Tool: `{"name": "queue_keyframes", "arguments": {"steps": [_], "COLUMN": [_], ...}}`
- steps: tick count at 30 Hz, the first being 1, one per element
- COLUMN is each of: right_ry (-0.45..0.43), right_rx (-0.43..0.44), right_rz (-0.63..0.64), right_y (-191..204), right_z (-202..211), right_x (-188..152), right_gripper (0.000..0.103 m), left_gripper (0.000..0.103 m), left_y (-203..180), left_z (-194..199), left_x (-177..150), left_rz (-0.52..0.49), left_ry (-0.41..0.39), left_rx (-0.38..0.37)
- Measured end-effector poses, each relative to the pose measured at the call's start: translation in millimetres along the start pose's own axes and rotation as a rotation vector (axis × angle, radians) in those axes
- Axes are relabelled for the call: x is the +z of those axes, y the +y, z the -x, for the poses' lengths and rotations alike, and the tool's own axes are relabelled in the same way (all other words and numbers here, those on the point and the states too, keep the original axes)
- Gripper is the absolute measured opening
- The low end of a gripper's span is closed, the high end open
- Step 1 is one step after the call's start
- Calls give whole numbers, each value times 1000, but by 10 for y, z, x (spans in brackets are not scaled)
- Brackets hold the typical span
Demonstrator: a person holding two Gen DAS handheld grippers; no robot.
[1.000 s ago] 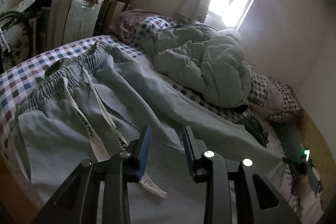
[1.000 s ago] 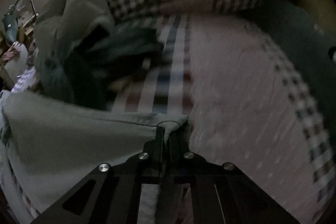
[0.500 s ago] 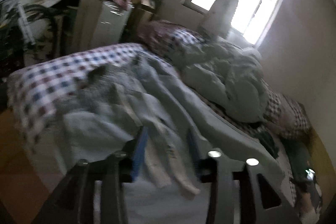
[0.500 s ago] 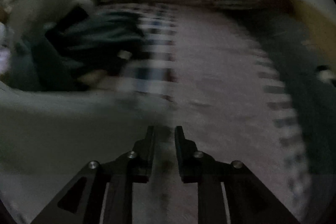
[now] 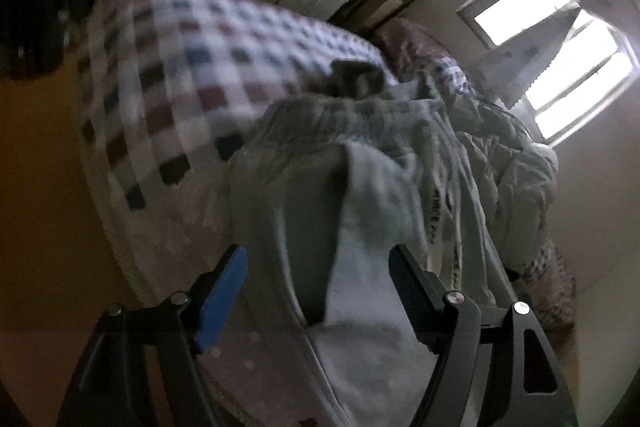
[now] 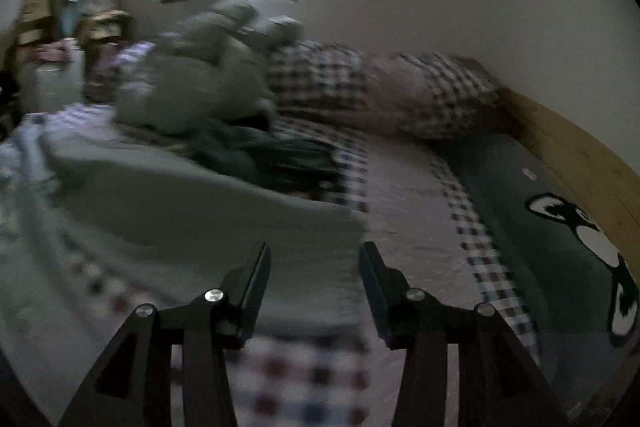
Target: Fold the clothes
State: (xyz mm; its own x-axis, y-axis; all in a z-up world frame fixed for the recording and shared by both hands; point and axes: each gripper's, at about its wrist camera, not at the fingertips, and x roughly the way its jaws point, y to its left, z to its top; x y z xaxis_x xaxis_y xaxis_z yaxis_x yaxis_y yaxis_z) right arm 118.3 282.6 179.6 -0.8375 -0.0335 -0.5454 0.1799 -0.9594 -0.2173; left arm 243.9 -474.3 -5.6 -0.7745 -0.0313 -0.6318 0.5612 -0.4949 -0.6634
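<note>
Left wrist view: the left gripper (image 5: 318,259) is seen with its jaws spread wide, having just been opening, and the pale blue trousers (image 5: 360,195) are framed between the fingers without being pressed by them. The trousers are laid on a checked bedsheet (image 5: 180,59), waistband bunched toward the far side, near the edge of the bed. A crumpled grey quilt (image 5: 516,163) is heaped beyond them under a bright window (image 5: 560,39). Much of this is blurred.

Right wrist view: the right gripper (image 6: 314,259) is shown with its jaws parted, having just been opening, and nothing is gripped. A trouser leg (image 6: 180,211) is stretched across the sheet ahead of the fingers. Dark clothes (image 6: 264,151) are piled behind it, near checked pillows (image 6: 400,91).
</note>
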Motion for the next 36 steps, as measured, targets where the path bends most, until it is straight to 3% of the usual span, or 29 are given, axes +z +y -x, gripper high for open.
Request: {"name": "queue_keyframes", "arguments": {"steps": [4,7,14,18,21,25,28,36], "right_ry": [-29,-2,49,55,59,49,59,53], "right_rx": [72,105,256,317,346,374,389,443], "right_rz": [118,176,154,176,207,236,239,279], "right_y": [633,1060,1786,2136,2369,2560,2664,2964], "right_z": [367,464,540,607,650,715,705,747], "right_x": [-188,-370,-670,-772,-804,-812,-803,-801], "right_gripper": [50,50,50,50,50,50,50,50], "left_gripper": [77,77,77,77,77,77,77,73], "left_y": [183,190,275,356,470,482,359,343], "left_z": [-228,-261,-172,-238,-264,-288,-320,-398], "left_x": [73,99,94,106,96,87,115,127], "left_rz": [120,152,196,142,151,149,101,42], "left_ry": [53,44,37,60,69,81,87,92], "left_rx": [-104,-197,-370,-256,-241,-384,-436,-351]}}
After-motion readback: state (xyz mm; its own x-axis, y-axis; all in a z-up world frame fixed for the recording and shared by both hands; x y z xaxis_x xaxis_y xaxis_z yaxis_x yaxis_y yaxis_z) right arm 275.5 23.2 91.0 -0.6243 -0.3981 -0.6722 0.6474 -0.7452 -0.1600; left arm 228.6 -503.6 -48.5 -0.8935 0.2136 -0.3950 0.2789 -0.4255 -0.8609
